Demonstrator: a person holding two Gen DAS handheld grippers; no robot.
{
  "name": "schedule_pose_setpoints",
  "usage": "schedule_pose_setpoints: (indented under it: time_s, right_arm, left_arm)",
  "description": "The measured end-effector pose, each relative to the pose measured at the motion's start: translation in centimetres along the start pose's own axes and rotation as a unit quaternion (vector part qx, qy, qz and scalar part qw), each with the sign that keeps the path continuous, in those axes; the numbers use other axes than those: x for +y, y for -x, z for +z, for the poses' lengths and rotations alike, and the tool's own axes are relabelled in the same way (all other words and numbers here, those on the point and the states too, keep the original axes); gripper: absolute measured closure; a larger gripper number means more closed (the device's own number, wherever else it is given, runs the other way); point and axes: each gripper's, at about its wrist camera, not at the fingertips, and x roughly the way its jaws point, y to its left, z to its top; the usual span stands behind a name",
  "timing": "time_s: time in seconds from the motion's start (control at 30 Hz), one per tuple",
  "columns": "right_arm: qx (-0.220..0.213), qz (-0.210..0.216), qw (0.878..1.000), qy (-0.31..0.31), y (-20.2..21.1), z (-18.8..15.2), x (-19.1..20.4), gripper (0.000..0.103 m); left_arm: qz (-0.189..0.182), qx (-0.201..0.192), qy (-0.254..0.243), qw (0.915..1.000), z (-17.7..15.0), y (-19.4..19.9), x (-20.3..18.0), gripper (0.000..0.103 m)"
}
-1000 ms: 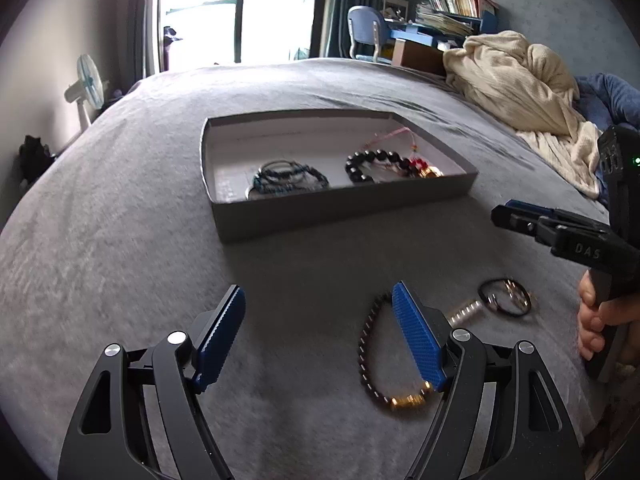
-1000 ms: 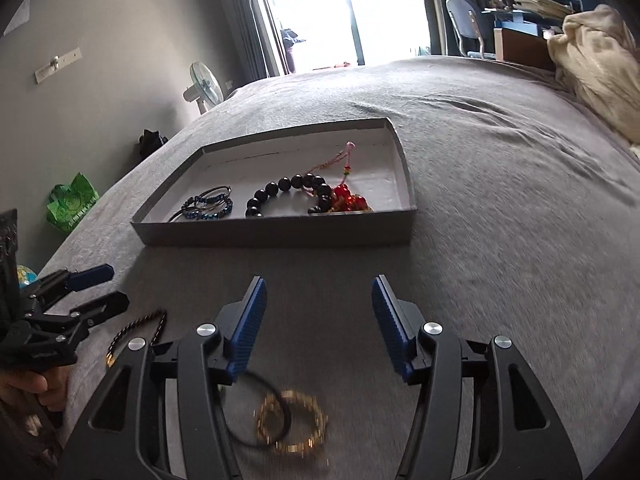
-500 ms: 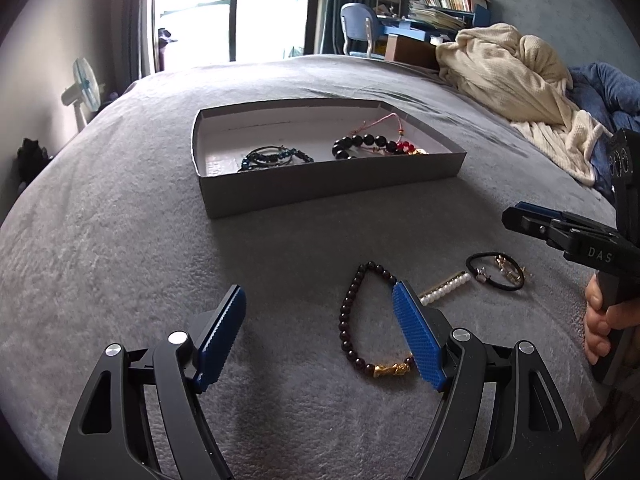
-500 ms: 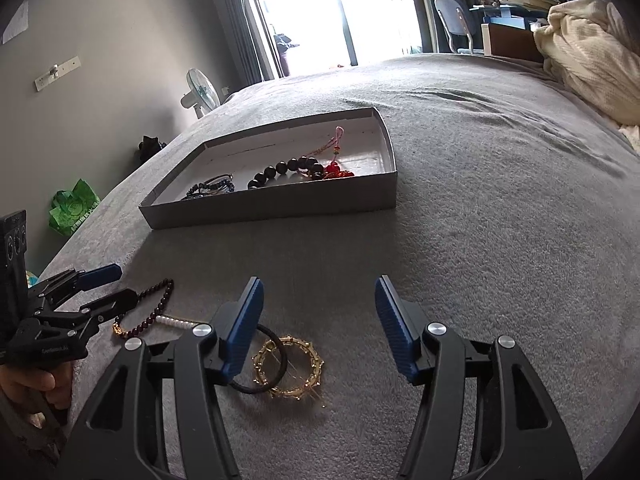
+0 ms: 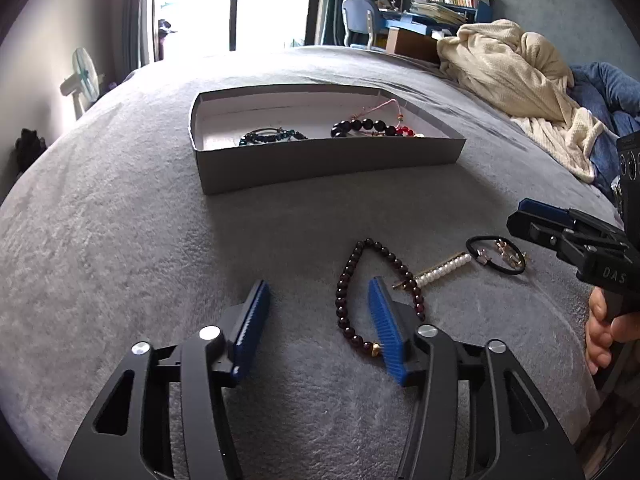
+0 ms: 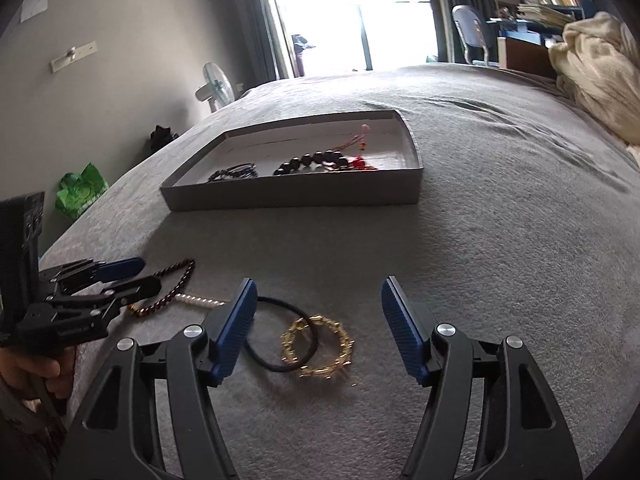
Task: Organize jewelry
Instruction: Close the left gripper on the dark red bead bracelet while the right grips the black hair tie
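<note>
A dark red bead bracelet with a gold bead lies on the grey bedcover. My left gripper hovers over it with its jaws closing. The bracelet's left strand lies between the pads and the right pad sits inside the loop; neither presses on it. My right gripper has its jaws opening above a gold bracelet and a black hair tie, both untouched. A pearl strand lies between the two piles. The grey box behind holds a blue-black bracelet and black and red beads.
A cream blanket and blue bedding are heaped at the right. A desk with books, a chair and a fan stand beyond the bed. A green bag lies on the floor at the left. A hand holds the right gripper's handle.
The left jaws have narrowed around the red bracelet's left strand. The right jaws have widened, and the gold bracelet and hair tie now sit further up between its fingers.
</note>
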Motion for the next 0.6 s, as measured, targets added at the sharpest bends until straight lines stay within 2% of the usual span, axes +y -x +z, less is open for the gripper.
schedule_pose_setpoints:
  time_s: [0.2,0.33,0.43,0.6]
  right_arm:
    - [0.004,0.012,1.000,0.019,0.0,-0.3,1.0,0.038]
    - [0.009,0.019,0.999,0.034,-0.2,-0.5,1.6,0.038]
    - [0.017,0.023,0.999,0.046,-0.5,-0.6,2.2,0.038]
    - [0.035,0.022,0.997,0.063,-1.2,-0.7,2.9,0.038]
  left_arm:
    - [-0.009,0.002,-0.008,0.9999,-0.2,0.0,-0.3,0.079]
    - [0.001,-0.003,-0.018,0.9998,-0.3,0.1,-0.7,0.091]
    - [0.011,-0.009,-0.012,0.9998,-0.3,0.2,-0.5,0.096]
    - [0.023,-0.017,0.017,0.9995,-0.3,0.5,0.6,0.096]
